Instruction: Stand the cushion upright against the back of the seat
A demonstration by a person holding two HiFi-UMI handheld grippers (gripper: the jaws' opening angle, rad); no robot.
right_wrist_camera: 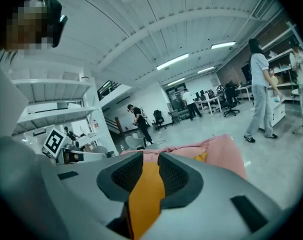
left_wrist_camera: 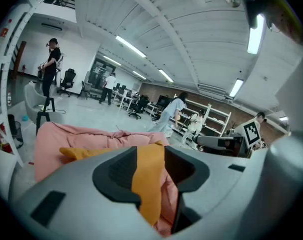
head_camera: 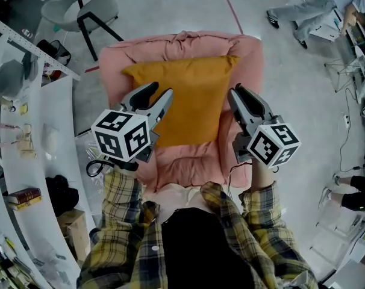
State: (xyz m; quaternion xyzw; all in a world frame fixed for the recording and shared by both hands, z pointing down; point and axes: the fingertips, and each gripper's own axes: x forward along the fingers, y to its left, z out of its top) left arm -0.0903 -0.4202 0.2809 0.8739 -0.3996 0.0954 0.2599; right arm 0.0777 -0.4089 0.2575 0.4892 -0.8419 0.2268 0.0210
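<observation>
An orange cushion [head_camera: 191, 98] is held lifted over the pink padded seat [head_camera: 188, 44], its top edge near the seat's back. My left gripper [head_camera: 157, 101] is shut on the cushion's left edge and my right gripper [head_camera: 235, 98] on its right edge. In the left gripper view, orange cushion fabric [left_wrist_camera: 149, 184] runs between the jaws of the left gripper [left_wrist_camera: 150, 168], with the pink seat [left_wrist_camera: 76, 139] behind. The right gripper view shows a fold of the cushion [right_wrist_camera: 144, 199] pinched in the right gripper [right_wrist_camera: 149, 173]. The pink seat [right_wrist_camera: 226, 154] lies beyond.
A white curved counter [head_camera: 50, 137] with books [head_camera: 23, 196] runs along the left. A grey stool [head_camera: 86, 11] stands behind the seat on the left. People stand or sit at the right [head_camera: 315, 5], near shelves and cables. A cardboard box [head_camera: 74, 227] sits by my left side.
</observation>
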